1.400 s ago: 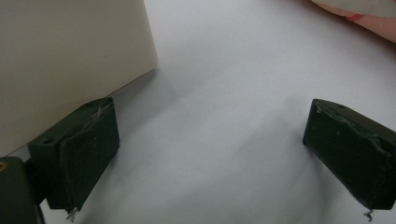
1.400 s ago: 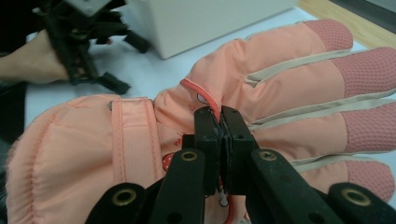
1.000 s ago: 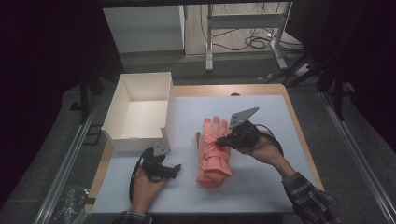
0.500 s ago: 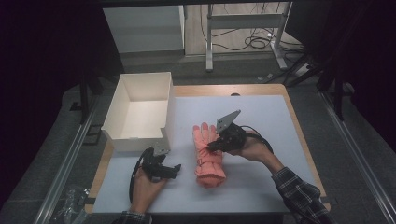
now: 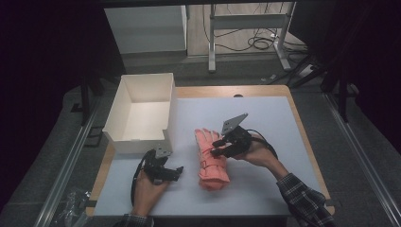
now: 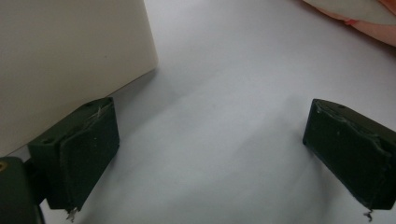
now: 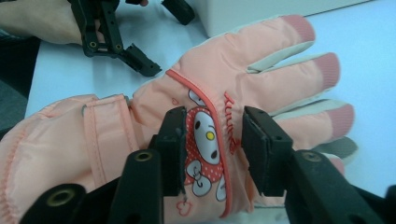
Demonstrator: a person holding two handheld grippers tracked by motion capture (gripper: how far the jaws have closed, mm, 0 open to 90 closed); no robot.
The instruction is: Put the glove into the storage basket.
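The right tool (image 5: 218, 147) has sunk onto the glove (image 5: 211, 161), its jaws just opening.

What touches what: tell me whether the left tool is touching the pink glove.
Apart. The high view shows bare table between the left tool and the pink glove.

Box (image 5: 142, 111): sitting in the upper left of the table (image 5: 283, 189), its front wall facing me.
Glove (image 5: 211, 161): lying at centre frame, right of the box, fingers pointing away from me.
My left gripper (image 5: 178, 171): resting lower left, just below the box, left of the glove.
My right gripper (image 5: 216, 147): hovering over the glove's middle, jaws straddling it.
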